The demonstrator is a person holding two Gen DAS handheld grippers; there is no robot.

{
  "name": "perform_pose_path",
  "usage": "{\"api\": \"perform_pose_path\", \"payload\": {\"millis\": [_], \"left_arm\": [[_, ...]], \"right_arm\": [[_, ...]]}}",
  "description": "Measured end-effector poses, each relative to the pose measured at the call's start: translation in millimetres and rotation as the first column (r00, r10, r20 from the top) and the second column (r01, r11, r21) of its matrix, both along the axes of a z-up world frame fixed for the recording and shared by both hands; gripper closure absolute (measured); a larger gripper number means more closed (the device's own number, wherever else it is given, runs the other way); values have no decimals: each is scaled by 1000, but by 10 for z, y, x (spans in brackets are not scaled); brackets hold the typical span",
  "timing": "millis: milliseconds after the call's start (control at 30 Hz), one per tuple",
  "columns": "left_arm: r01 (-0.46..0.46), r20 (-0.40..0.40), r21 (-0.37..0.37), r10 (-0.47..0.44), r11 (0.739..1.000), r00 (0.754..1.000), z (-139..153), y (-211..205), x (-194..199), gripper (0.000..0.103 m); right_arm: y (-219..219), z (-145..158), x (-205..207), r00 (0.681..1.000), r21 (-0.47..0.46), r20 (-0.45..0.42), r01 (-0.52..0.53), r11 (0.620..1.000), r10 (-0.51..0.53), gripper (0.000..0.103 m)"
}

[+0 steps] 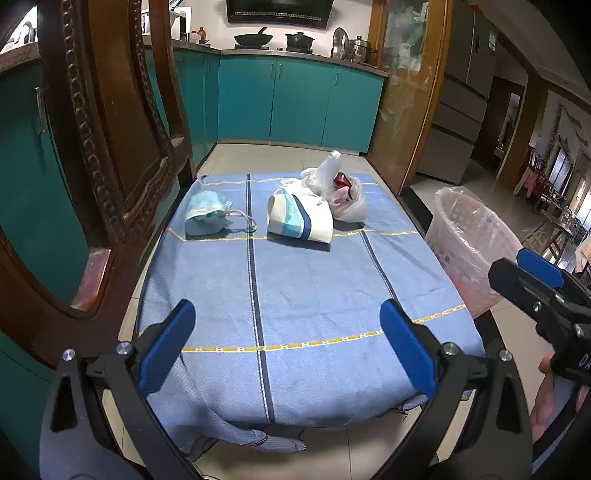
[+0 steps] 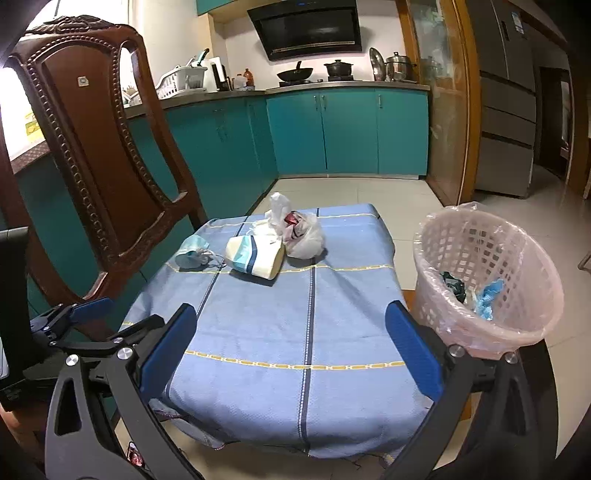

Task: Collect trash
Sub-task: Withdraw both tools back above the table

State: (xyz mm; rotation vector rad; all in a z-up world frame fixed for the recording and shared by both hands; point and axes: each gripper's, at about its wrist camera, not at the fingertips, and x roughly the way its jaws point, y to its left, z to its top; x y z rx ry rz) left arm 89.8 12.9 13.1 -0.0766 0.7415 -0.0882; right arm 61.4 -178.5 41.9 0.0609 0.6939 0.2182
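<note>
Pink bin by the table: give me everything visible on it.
The pink waste basket is lattice-walled plastic, round and tapering downward, lined with a clear bag folded over its rim. It stands on the tiled floor at the table's right side, leaning in view. Inside lie a dark crumpled piece and blue crumpled trash. Neither gripper touches it.

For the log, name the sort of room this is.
Most likely a home kitchen: teal cabinets under a counter, a wok beneath a range hood, and a refrigerator at the right.

Mask [image 1: 205,213], packet [image 1: 301,218], bag [image 1: 343,197] on cloth [image 1: 295,295]
</note>
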Motion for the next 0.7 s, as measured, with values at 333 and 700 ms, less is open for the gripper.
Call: {"api": "perform_pose_path", "payload": {"millis": [333, 700], "left_arm": [[-2, -4, 5, 2, 1000, 1000, -19, -7, 3, 3], [-7, -9, 8, 7, 1000, 1000, -33, -3, 19, 3]], "right_arm": [[16, -6, 10, 1000, -1, 0, -1, 1000, 1, 3], [16, -17, 22, 1000, -1, -4, -4, 1000, 4, 3]]}}
